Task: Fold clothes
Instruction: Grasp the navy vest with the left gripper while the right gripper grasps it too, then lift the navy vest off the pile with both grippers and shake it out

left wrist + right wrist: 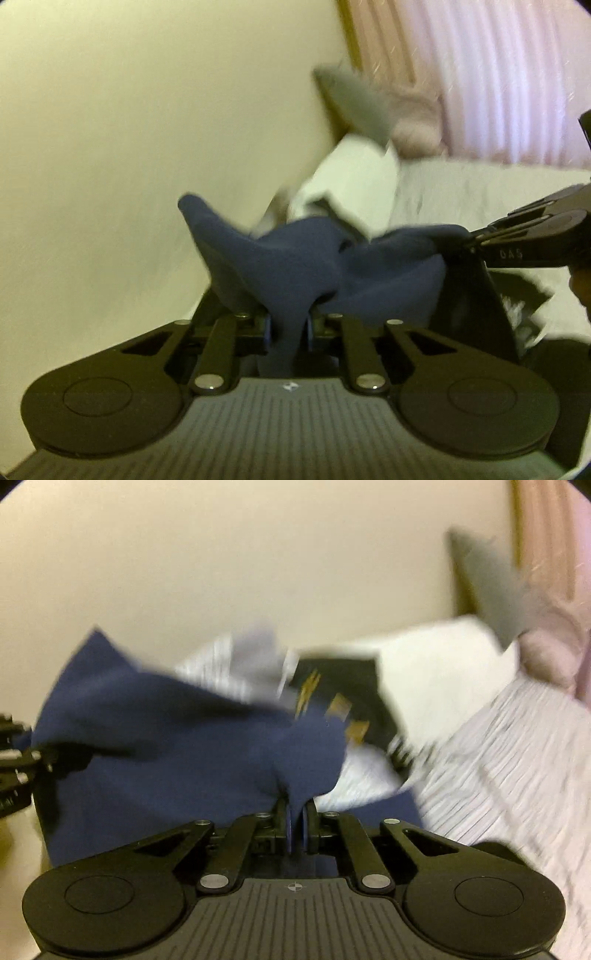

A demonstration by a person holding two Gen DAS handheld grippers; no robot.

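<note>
The blue cloth point(295, 258) is up in the air, stretched between 2 grippers. The left gripper point(288, 328) pinches a bunch of the blue cloth tight between its fingers, and the cloth sticks up above it like a peak. The right gripper point(295, 819) also squeezes a fold of the blue cloth, with its fingers pressed close together on it. In the left wrist view, the right gripper comes in from the right side of the blue cloth and holds its far corner. Behind the blue cloth lies a white pillow point(443, 657), and a black shirt with gold marks point(347, 686) lies just beside the pillow. A striped bed cover point(498, 746) is to the right of the blue cloth. Pink curtains point(480, 74) hang far behind it. Both pictures are blurry.
</note>
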